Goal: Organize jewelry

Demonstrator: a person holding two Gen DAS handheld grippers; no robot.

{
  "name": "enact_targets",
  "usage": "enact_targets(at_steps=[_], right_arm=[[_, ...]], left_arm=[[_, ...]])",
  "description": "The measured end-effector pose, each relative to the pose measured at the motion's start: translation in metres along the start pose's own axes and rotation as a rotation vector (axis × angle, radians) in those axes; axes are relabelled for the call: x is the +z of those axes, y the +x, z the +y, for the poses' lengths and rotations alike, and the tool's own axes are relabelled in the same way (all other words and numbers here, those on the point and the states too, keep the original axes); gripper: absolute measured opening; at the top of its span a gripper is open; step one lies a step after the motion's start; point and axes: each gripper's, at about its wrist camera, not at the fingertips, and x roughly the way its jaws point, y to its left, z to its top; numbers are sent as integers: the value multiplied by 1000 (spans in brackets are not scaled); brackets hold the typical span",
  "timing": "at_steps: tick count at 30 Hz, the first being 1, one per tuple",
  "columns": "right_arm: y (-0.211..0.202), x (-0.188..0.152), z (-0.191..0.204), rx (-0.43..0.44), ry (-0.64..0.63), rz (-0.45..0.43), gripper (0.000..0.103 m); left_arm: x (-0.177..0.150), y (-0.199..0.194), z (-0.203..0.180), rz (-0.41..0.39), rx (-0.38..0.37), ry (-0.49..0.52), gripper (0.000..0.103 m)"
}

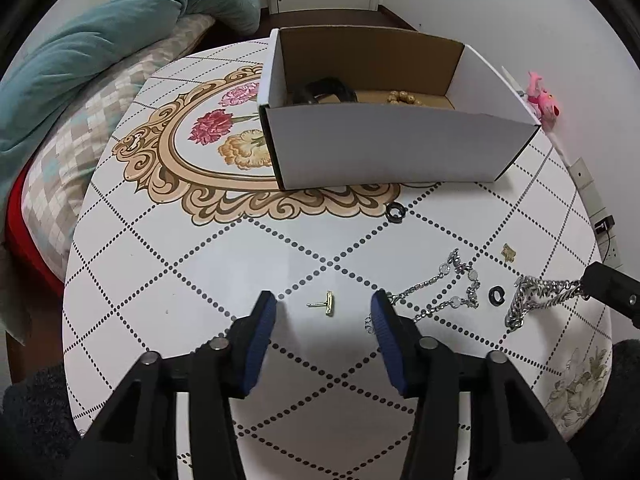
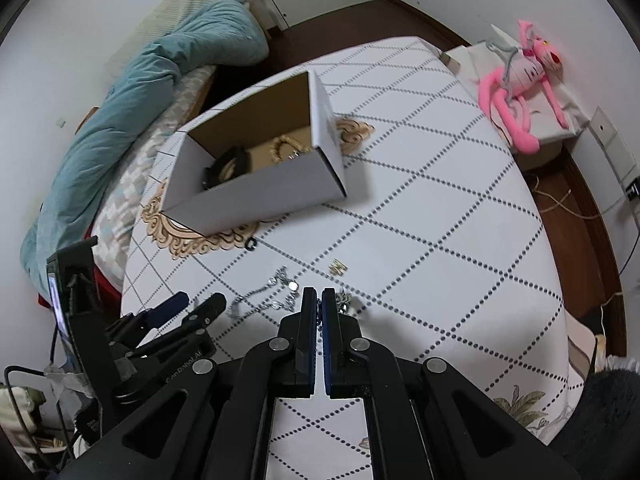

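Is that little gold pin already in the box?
No, the gold pin lies on the table, between the open left gripper's fingers, well short of the box.

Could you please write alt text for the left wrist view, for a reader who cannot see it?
The open left gripper hovers over a small gold earring on a patterned table. To its right lie a silver necklace and black rings, where the right gripper clamps a chunky chain. Behind stands a white box holding jewelry.
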Motion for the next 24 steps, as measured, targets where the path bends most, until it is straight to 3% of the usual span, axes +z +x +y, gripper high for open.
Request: enact_targets(at_steps=[8,10,12,17,24], right_arm=[[9,-4,-5,-22,11,18,3],[11,-4,-6,-23,14,23,3],[12,-4,-6,-24,16,25,3],[11,-5,-6,-24,15,22,3],[4,-1,-2,-5,16,8,3]], left_arm=[[-2,4,1,8,5,-4,32],[-2,4,0,3,5,2,24],[-1,4,-1,0,5,12,10],[-3,4,1,-8,-1,13,10],[-8,-7,19,6,-65,-62,10]])
